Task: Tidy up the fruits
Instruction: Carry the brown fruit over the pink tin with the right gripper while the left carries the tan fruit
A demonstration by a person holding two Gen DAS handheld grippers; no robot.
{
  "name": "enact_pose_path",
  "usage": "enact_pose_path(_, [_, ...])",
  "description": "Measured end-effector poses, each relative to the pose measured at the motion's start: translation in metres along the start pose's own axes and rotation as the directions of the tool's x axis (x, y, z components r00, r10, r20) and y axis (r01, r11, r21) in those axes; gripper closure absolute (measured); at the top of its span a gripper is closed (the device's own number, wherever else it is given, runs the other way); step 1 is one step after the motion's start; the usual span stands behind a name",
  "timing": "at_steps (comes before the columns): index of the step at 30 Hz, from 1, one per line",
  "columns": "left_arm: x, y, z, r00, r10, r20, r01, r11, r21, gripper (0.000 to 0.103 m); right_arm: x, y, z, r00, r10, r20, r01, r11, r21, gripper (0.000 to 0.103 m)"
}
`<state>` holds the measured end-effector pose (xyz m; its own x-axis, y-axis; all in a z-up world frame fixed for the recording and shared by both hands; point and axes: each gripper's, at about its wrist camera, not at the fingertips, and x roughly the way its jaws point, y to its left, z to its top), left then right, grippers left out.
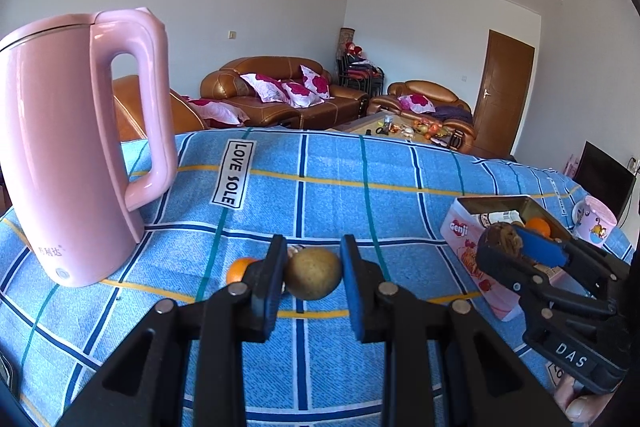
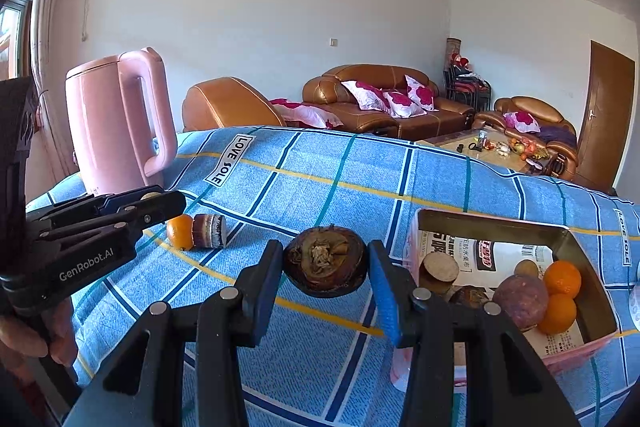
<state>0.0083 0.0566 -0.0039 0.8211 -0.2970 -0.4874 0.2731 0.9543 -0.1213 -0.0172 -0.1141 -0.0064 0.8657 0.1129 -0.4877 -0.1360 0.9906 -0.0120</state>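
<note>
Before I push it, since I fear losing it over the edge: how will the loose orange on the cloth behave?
The orange looks round, so it probably rolls easily. The striped stub touching it may block it on that side. The soft checked cloth likely slows it.

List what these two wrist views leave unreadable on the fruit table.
- Small item behind the left gripper: left wrist view, finger hides most of it.
- Bottom of the pink box: right wrist view, fruit and the right gripper cover it.
- Pink cup: left wrist view, cut by the lens edge.
- Coffee table clutter: too small.
</note>
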Motion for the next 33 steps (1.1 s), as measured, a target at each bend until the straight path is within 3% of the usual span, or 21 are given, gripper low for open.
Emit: enact_pose_path(33, [0.035, -0.159, 0.017, 0.996, -0.090, 0.007, 0.090, 0.994, 0.059, 0.074, -0.030, -0.141, -0.007, 0.980, -0.197, 0.018, 0.195, 0.977, 0.082, 0.057])
